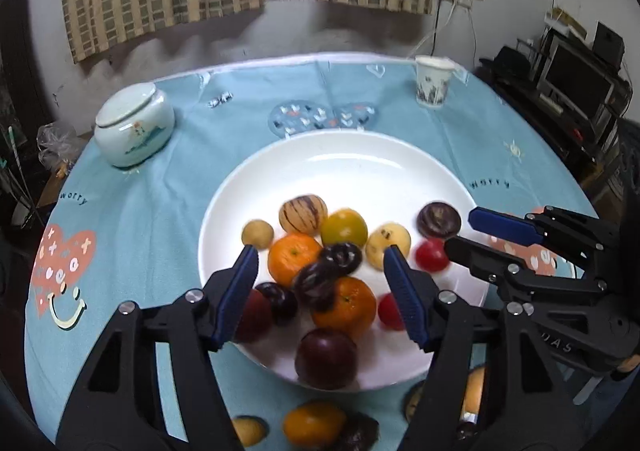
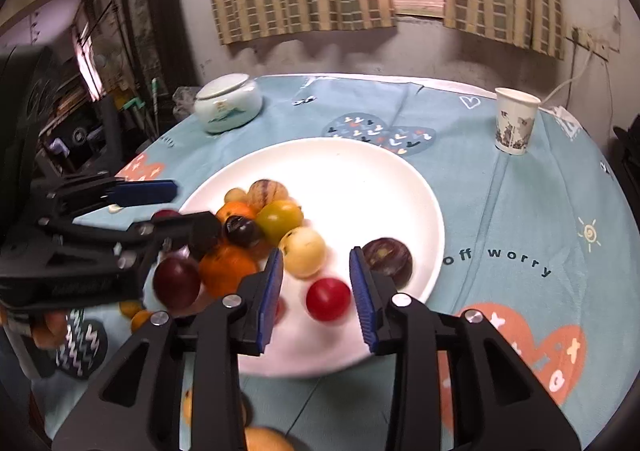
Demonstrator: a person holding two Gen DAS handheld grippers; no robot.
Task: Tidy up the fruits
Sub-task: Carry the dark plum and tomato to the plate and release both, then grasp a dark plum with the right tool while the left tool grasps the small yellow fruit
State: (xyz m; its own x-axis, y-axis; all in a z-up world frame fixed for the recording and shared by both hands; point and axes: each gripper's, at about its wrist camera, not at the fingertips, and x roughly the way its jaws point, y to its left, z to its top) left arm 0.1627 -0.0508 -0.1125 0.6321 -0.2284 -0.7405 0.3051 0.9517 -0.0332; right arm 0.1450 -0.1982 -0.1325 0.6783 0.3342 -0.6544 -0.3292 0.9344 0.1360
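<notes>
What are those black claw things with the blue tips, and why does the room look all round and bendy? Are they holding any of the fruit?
Those claws are grabbing tools, one in each of a person's hands. Each has a small camera that looks along its two fingers, and its lens bends the room round. One picture comes from the left gripper, the other from the right gripper; each also shows the other tool off to one side.

Below them is a table with a blue tablecloth. On it sits a white plate with oranges, dark plums, yellow fruits and small red tomatoes. A few more fruits lie on the cloth beside the plate. Further back stand a lidded jar and a paper cup.

Both claws are open and hold nothing just now; the fruit is only seen between their fingers.
</notes>
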